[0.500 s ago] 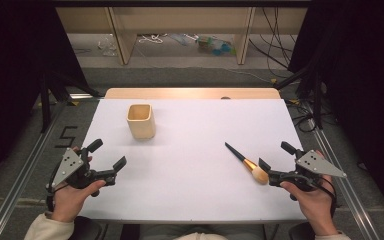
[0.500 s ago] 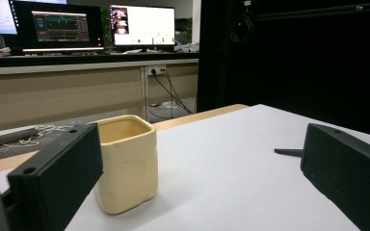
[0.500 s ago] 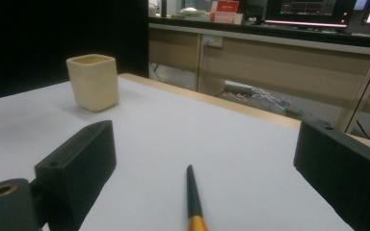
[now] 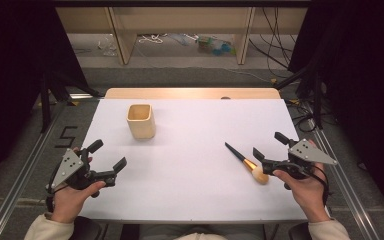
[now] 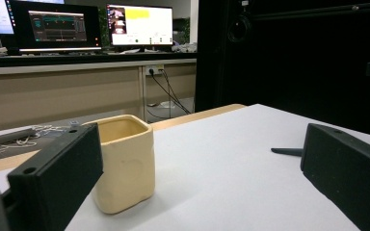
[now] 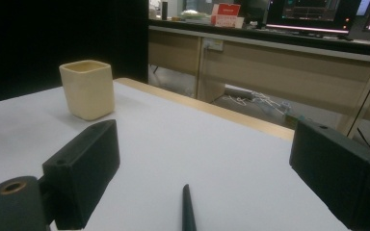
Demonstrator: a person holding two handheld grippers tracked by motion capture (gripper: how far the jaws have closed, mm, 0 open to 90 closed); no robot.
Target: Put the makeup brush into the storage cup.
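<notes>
A cream square cup (image 4: 141,121) stands upright on the white table top (image 4: 195,135), left of centre. A makeup brush (image 4: 247,163) with a black handle and pale bristles lies flat at the right, its handle pointing away from me. My right gripper (image 4: 269,145) is open just right of the brush, and its near jaw is close to the bristle end. In the right gripper view the brush handle (image 6: 188,211) lies on the table between the open jaws of the right gripper (image 6: 212,178), with the cup (image 6: 87,89) farther off. My left gripper (image 4: 109,155) is open and empty, near the front left, facing the cup (image 5: 125,163).
A wooden strip (image 4: 190,93) borders the table's far edge. Beyond it are bench legs and cables on the floor (image 4: 180,42). Metal rails (image 4: 20,185) run along both sides. Monitors (image 5: 147,25) stand on a far desk.
My right gripper has shifted slightly forward and left, closer to the brush. The left gripper, cup and brush have stayed put.
</notes>
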